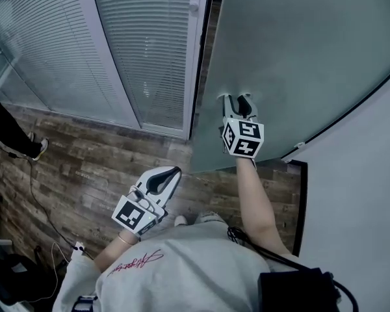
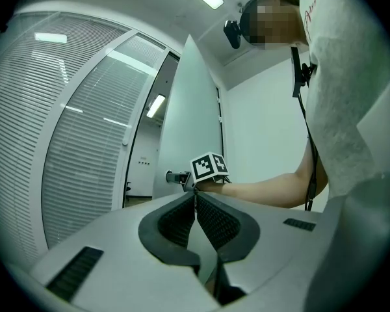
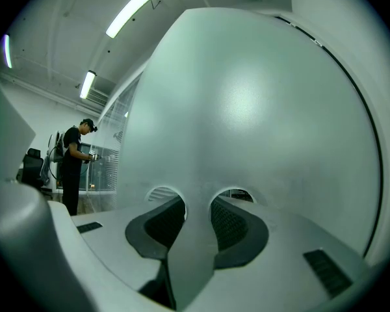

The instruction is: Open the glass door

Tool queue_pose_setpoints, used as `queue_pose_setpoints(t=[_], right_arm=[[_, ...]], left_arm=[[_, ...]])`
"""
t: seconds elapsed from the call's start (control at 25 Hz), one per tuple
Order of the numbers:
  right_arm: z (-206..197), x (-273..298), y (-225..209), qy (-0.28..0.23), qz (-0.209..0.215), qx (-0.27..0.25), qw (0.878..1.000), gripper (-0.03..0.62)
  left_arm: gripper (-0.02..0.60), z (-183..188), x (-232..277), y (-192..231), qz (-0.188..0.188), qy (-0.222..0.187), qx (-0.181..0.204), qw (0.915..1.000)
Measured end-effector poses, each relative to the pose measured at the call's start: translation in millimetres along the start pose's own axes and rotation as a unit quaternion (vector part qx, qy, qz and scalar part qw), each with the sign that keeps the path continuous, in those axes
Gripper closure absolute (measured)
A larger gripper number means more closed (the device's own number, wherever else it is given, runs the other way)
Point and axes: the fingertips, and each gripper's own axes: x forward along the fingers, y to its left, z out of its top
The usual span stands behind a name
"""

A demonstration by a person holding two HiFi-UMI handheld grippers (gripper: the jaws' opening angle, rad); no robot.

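Head view looks steeply down on the frosted grey glass door (image 1: 292, 64). Right gripper view faces it closely. Left gripper view, farther back, shares it.

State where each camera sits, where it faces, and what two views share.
Head view: on the head, steeply down at the glass door; left gripper, right gripper, right forearm show.
Left gripper view: behind shut jaws, facing the door; that forearm shows.
Right gripper view: behind open jaws, close against the door.
Both gripper views share the door.

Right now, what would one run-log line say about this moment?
right gripper: open, tips against glass door | left gripper: shut, empty, clear of door | door: partly open
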Motion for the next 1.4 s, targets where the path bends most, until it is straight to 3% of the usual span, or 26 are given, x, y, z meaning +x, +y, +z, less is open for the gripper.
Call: queue_pose_setpoints(t=[0.36, 0.88, 1.4], right_arm=[[-2.6, -31.3, 2.8, 0.002, 0.008, -0.001, 1.0, 0.462], [-4.7, -72.6, 7.1, 0.004, 0.043, -0.002, 0.999, 0.462], [-6.7, -109.2, 8.9, 0.006, 0.074, -0.001, 0.997, 0.462]], left_arm=[[0.557, 1.6, 4.5, -21.4, -0.014, -0.005, 0.002, 0.9999], [0.557, 12.5, 24.0, -71.6, 0.008, -0.031, 0.0, 0.9995], [0.557, -0.5, 28.1, -128.1, 0.016, -0.017, 0.003, 0.9997]])
